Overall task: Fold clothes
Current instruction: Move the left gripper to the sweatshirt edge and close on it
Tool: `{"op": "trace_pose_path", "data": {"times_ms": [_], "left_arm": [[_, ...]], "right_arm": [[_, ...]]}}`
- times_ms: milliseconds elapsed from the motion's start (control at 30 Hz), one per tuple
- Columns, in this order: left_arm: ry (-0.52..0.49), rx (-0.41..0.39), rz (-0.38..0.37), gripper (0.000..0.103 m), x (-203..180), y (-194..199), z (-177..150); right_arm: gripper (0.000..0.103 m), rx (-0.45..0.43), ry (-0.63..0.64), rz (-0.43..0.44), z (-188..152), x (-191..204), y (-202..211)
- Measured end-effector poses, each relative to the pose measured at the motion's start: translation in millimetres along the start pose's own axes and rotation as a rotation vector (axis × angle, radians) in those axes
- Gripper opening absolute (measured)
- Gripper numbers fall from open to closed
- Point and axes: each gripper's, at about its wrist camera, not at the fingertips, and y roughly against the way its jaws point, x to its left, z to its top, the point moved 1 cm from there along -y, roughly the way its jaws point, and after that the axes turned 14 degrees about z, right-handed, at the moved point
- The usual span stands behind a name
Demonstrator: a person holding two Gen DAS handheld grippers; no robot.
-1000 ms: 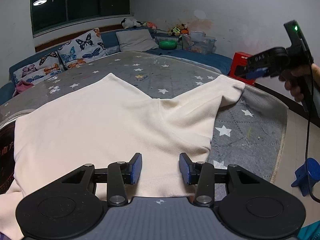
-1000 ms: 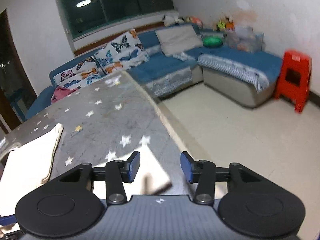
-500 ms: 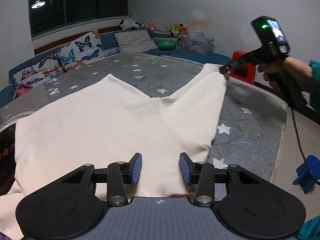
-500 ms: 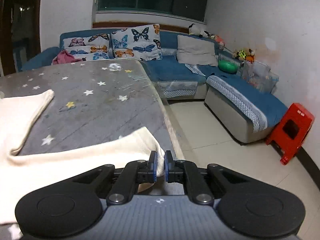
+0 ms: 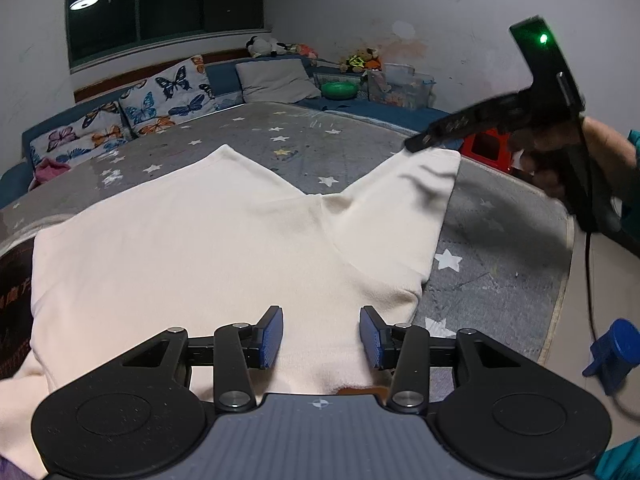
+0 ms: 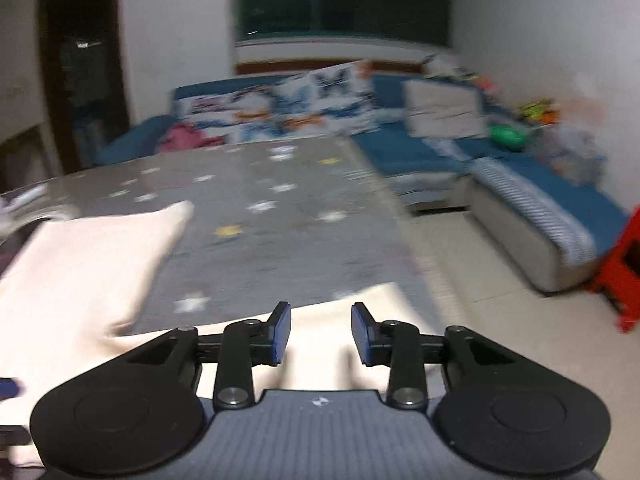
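Lying flat on the grey star mat [image 5: 304, 140]: cream shirt [image 5: 192, 248]. Left gripper [image 5: 321, 338] spread apart over its hem. Right gripper [image 6: 321, 334] also apart (blurred view), above the sleeve [image 6: 360, 304].

I am working in a home living room: a blue corner sofa [image 5: 224, 76] with butterfly-print cushions [image 5: 164, 96], soft toys [image 5: 264, 45], a red plastic stool [image 6: 624, 264].

One cream garment [image 5: 208, 248], two grippers [image 5: 321, 336] [image 6: 321, 334], one red stool [image 6: 628, 276].
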Motion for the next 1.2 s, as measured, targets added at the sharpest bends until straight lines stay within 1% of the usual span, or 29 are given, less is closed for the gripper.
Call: {"op": "trace_pose_path", "data": {"times_ms": [67, 133, 167, 267, 333, 467, 533, 633, 733, 800, 867, 967, 1033, 1067, 1100, 1133, 1200], "left_arm": [[0.022, 0.003, 0.005, 0.046, 2.3, 3.1, -0.9], [0.051, 0.002, 0.015, 0.046, 7.2, 8.2, -2.4], [0.071, 0.000, 0.023, 0.046, 11.5, 11.7, -3.4], [0.134, -0.008, 0.075, 0.046, 29.1, 24.2, -6.2], [0.173, -0.025, 0.141, 0.047, 44.4, 34.3, -7.4], [0.299, -0.034, 0.303, 0.047, 91.7, 56.8, -12.9], [0.377, -0.031, 0.400, 0.047, 122.6, 68.4, -18.1], [0.469, -0.029, 0.542, 0.047, 165.7, 85.1, -29.5], [0.543, -0.004, 0.679, 0.047, 208.2, 96.0, -46.3], [0.587, 0.027, 0.744, 0.047, 233.5, 97.3, -58.2], [0.625, 0.061, 0.789, 0.047, 255.8, 95.2, -70.8], [0.655, 0.096, 0.792, 0.046, 281.2, 88.7, -85.6], [0.658, 0.113, 0.772, 0.045, 292.1, 83.7, -92.3], [0.659, 0.119, 0.760, 0.042, 296.7, 81.4, -95.4], [0.656, 0.118, 0.741, 0.035, 297.6, 80.1, -97.4], [0.652, 0.117, 0.722, 0.031, 298.3, 78.6, -99.0], [0.627, 0.115, 0.686, 0.019, 297.5, 74.2, -100.3]], "right_arm": [[0.039, 0.033, 0.001, 0.029, -4.2, 6.3, -13.2], [0.039, 0.064, 0.005, 0.021, -8.1, 7.8, -23.3], [0.040, 0.065, 0.014, 0.013, -9.5, 9.2, -25.0], [0.040, 0.078, 0.028, 0.010, -8.8, 14.5, -24.2], [0.040, 0.083, 0.036, 0.014, -8.1, 18.3, -21.4], [0.040, 0.077, 0.086, 0.020, -1.2, 31.0, -16.5], [0.040, 0.076, 0.118, 0.034, 0.6, 42.1, -14.6], [0.040, 0.075, 0.162, 0.065, 5.9, 59.3, -13.5], [0.041, 0.072, 0.203, 0.107, 11.0, 78.9, -12.3], [0.041, 0.071, 0.232, 0.142, 13.0, 94.3, -11.5], [0.042, 0.074, 0.267, 0.174, 14.6, 111.2, -11.9], [0.042, 0.091, 0.321, 0.242, 15.7, 138.7, -14.1], [0.042, 0.114, 0.374, 0.306, 15.6, 164.3, -16.9], [0.042, 0.124, 0.404, 0.335, 15.1, 176.8, -18.5], [0.042, 0.132, 0.434, 0.362, 14.6, 189.7, -20.2], [0.042, 0.140, 0.464, 0.387, 13.8, 203.1, -22.0], [0.042, 0.157, 0.520, 0.440, 12.1, 229.4, -25.8]]}}
